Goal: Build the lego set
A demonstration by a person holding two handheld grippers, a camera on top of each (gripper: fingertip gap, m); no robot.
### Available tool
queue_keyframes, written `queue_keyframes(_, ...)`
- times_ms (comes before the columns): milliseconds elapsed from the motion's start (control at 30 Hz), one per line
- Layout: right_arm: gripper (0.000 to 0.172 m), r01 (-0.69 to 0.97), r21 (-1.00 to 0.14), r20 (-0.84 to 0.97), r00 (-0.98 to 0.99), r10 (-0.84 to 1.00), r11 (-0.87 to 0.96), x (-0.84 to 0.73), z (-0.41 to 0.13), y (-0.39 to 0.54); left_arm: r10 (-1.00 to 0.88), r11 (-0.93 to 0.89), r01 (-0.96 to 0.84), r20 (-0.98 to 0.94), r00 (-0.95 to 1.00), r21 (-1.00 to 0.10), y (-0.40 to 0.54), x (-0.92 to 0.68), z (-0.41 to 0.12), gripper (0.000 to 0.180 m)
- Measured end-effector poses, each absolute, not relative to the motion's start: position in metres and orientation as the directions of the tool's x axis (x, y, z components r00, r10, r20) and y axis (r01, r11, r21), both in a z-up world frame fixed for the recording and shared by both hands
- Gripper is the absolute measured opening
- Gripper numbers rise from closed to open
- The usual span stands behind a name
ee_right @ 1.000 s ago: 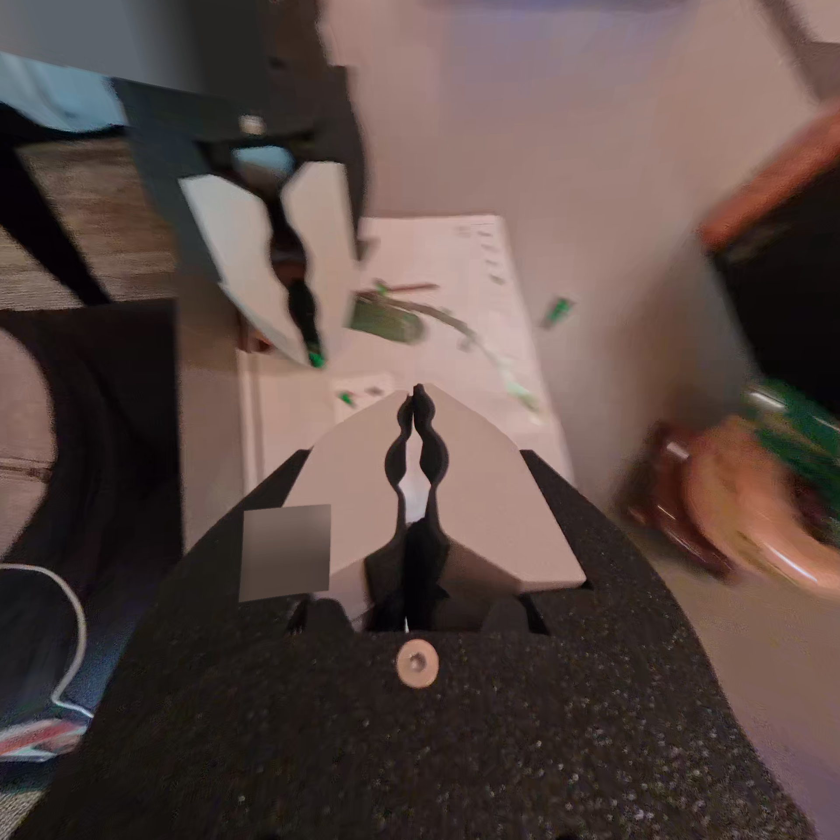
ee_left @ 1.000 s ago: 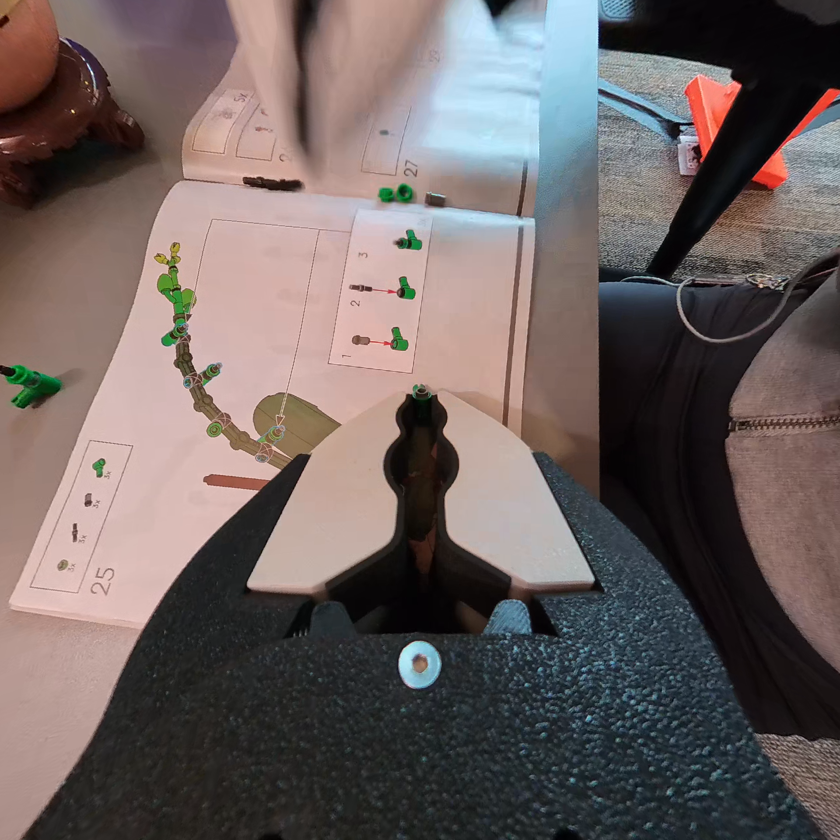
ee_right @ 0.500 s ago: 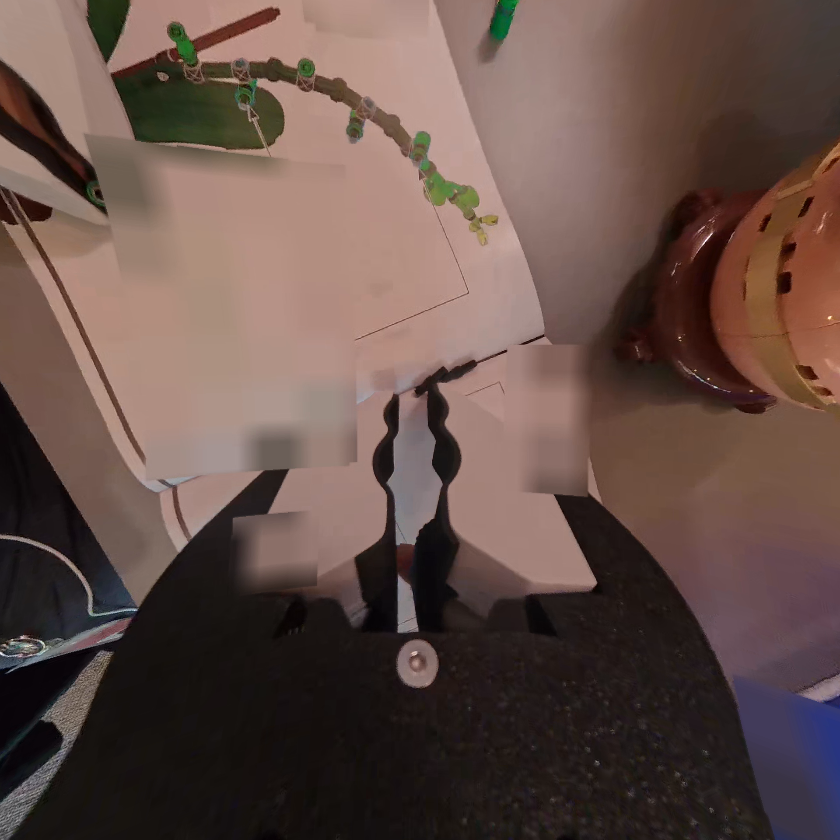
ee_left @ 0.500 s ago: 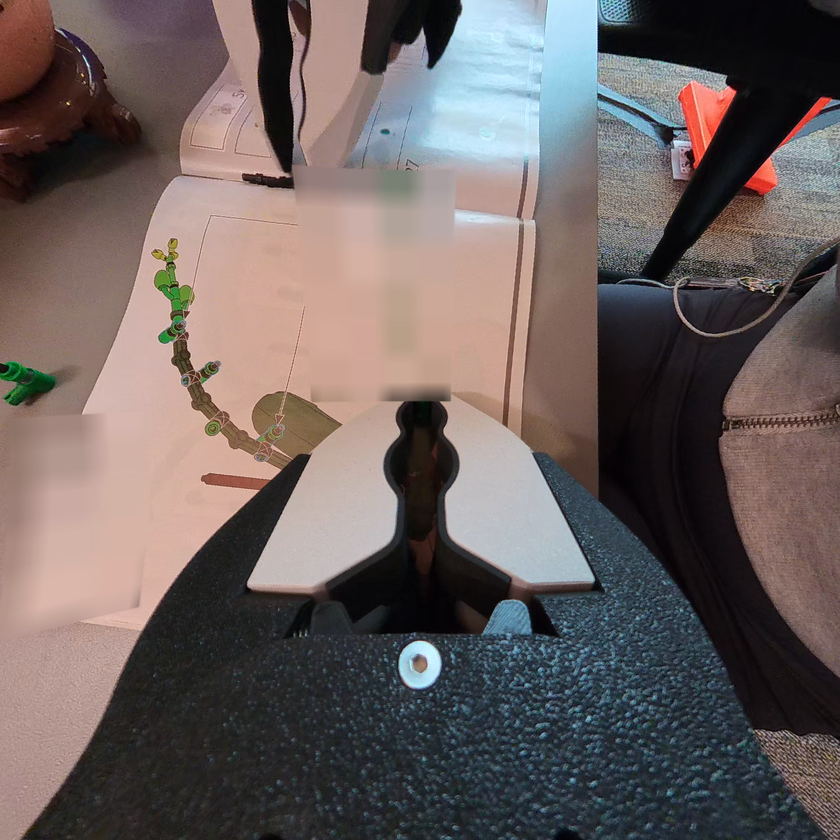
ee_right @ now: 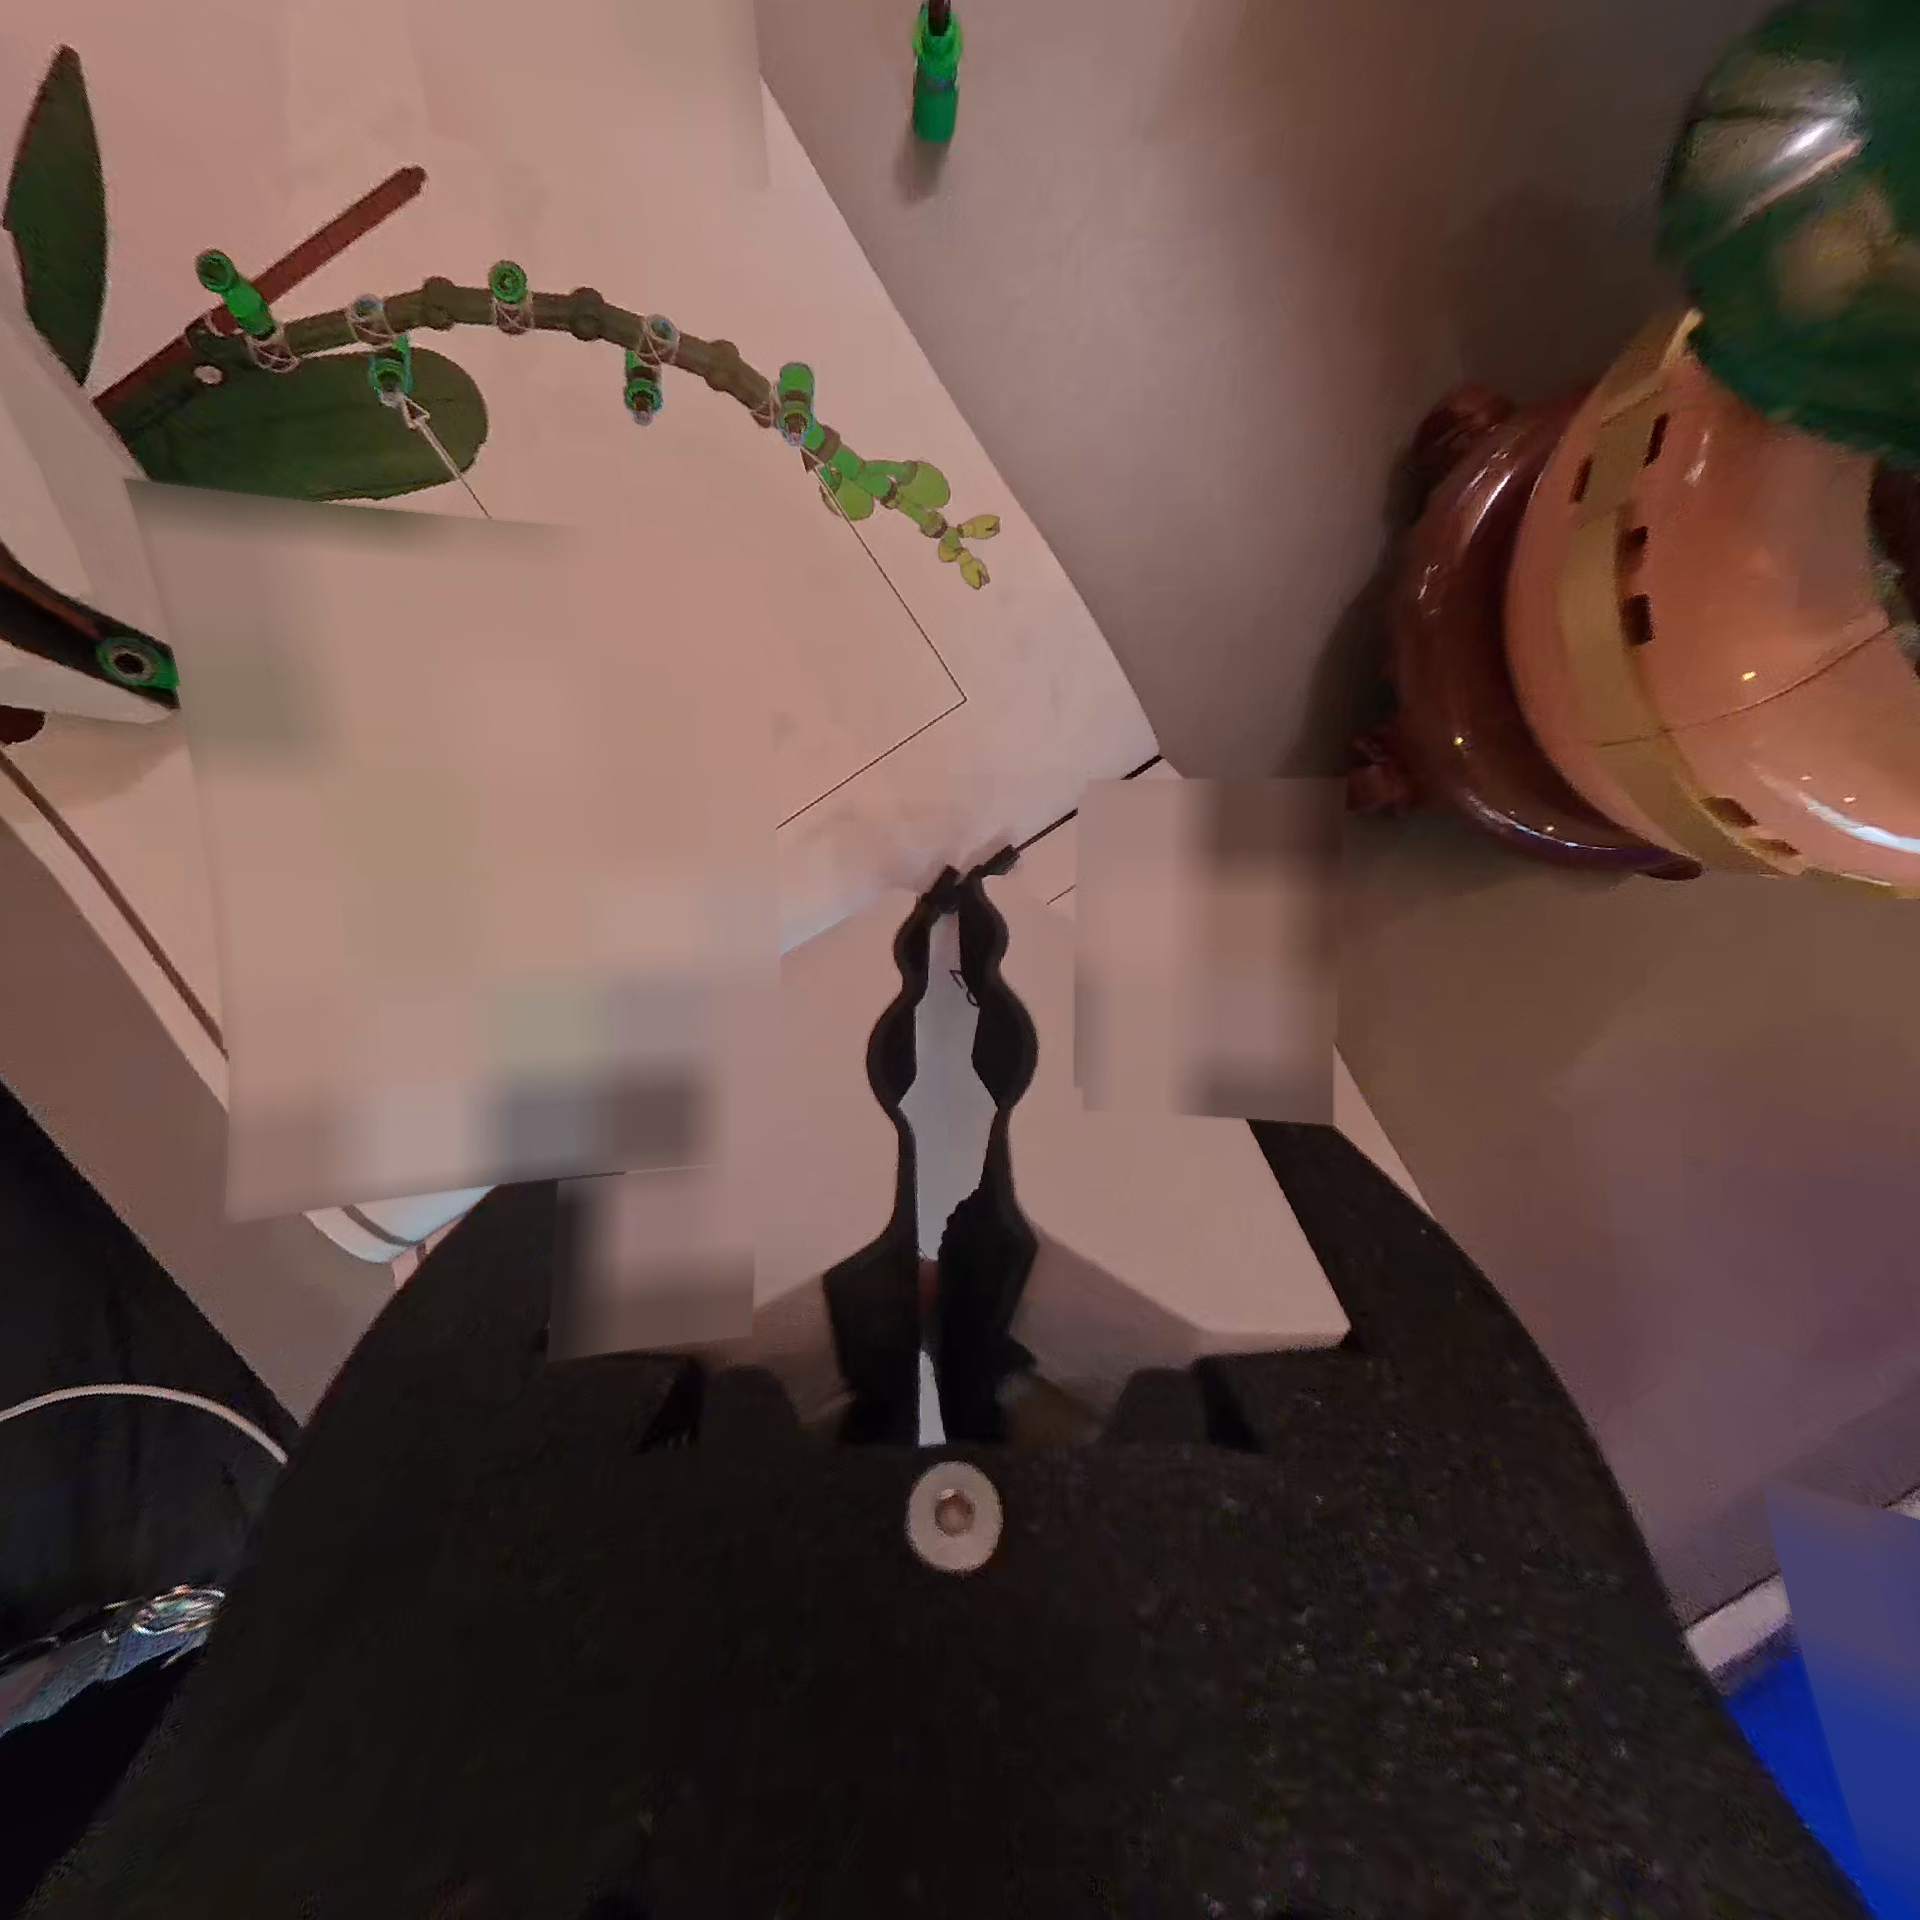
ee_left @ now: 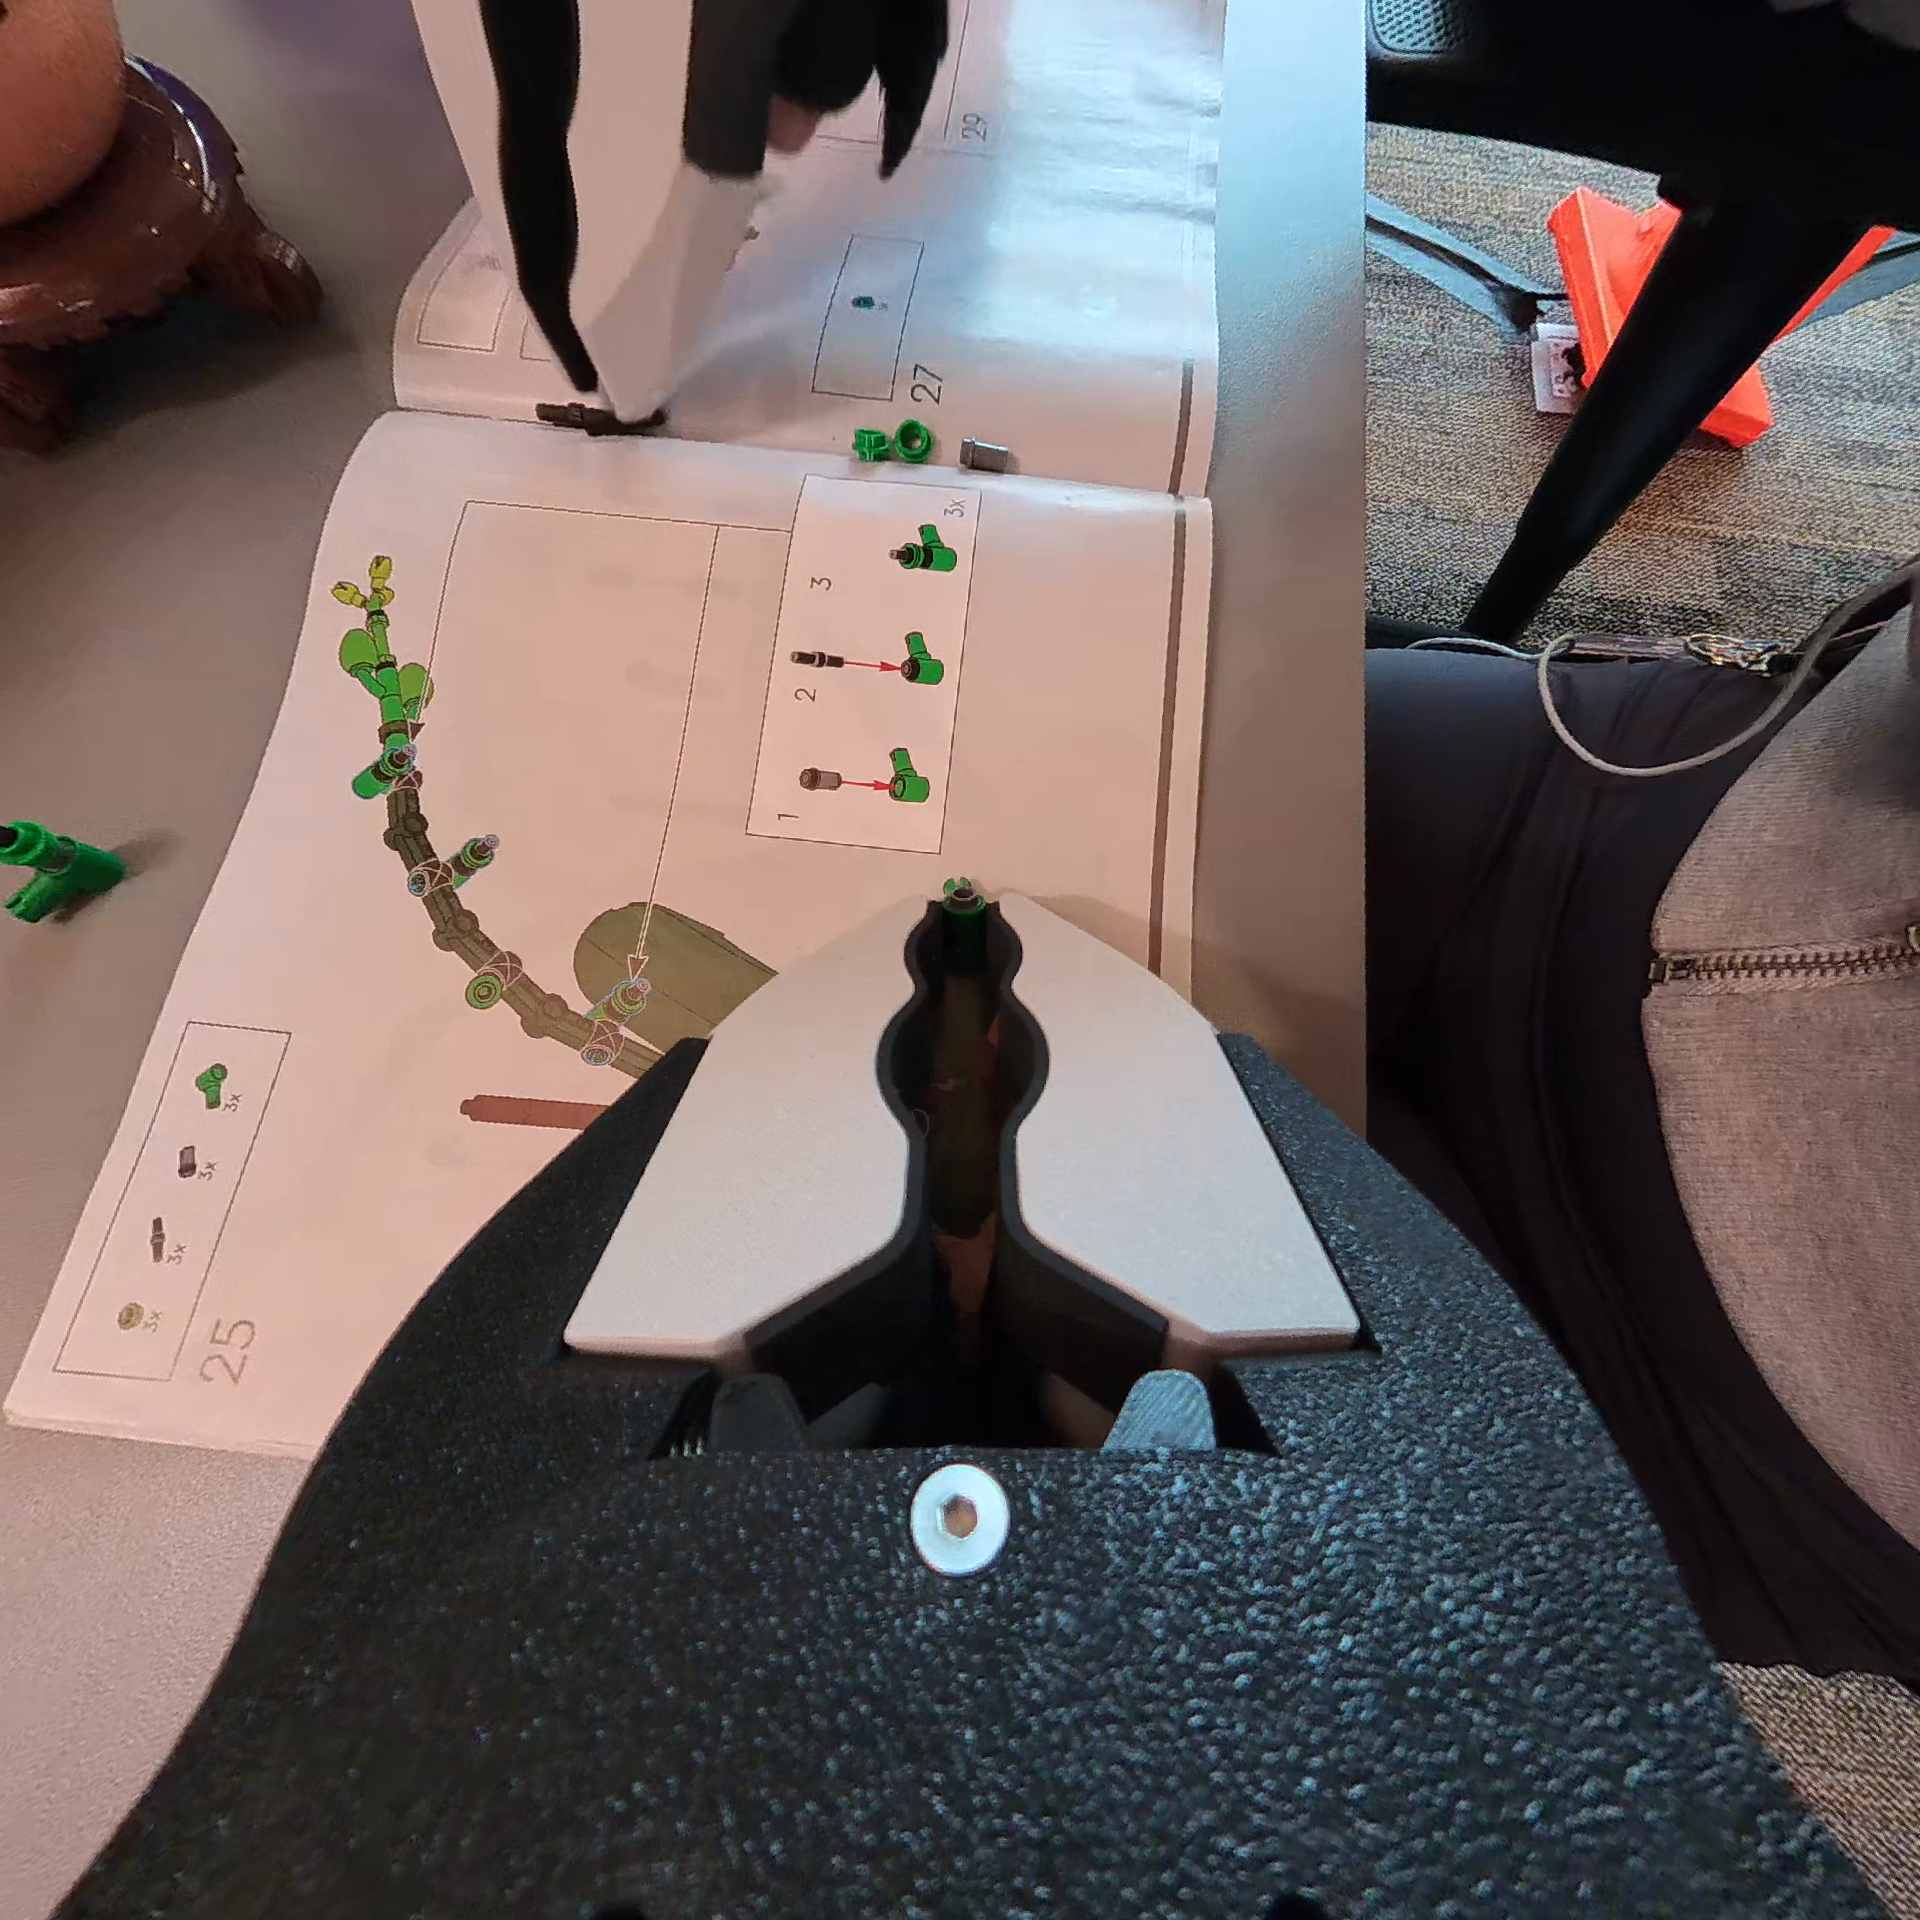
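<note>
The left hand-held gripper [ee_left: 961,914] is closed on a dark stem [ee_left: 961,1091] with a green tip; both pads press against it. It hangs over the open booklet [ee_left: 582,644], near the bench [ee_left: 1288,520] edge. The right hand-held gripper [ee_right: 961,899] is nearly closed, its tips pinching a small black pin [ee_left: 597,416] on the booklet's centre fold. Along the same fold lie two green connectors [ee_left: 894,442] and a grey piece [ee_left: 985,454]. Left of the booklet lies a green part [ee_left: 52,862]. Beyond the booklet's far left corner stands a brown pot [ee_right: 1662,675].
</note>
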State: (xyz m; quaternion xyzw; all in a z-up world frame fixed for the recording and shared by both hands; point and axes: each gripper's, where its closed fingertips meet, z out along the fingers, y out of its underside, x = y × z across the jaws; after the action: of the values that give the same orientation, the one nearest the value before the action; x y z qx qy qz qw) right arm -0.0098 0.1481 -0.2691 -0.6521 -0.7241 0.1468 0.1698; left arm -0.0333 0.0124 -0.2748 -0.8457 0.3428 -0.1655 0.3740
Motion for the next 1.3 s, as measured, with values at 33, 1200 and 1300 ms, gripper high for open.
queue_keyframes(33, 0.005, 0.896, -0.433, 0.042, -0.087, 0.995, 0.096, -0.010, -0.271, 0.147, -0.704, -0.485, -0.456, 0.023, 0.710, -0.746, 0.013, -0.033, -0.275, 0.006)
queue_keyframes(1200, 0.006, 0.884, -0.373, -0.032, -0.315, 0.948, 0.281, 0.006, -0.272, 0.142, -0.705, -0.482, -0.459, 0.019, 0.709, -0.746, 0.012, -0.033, -0.275, 0.006)
queue_keyframes(1300, 0.013, 0.895, -0.366, -0.010, -0.279, 0.960, 0.256, 0.004, -0.265, 0.143, -0.705, -0.483, -0.458, 0.020, 0.709, -0.746, 0.012, -0.033, -0.275, 0.006)
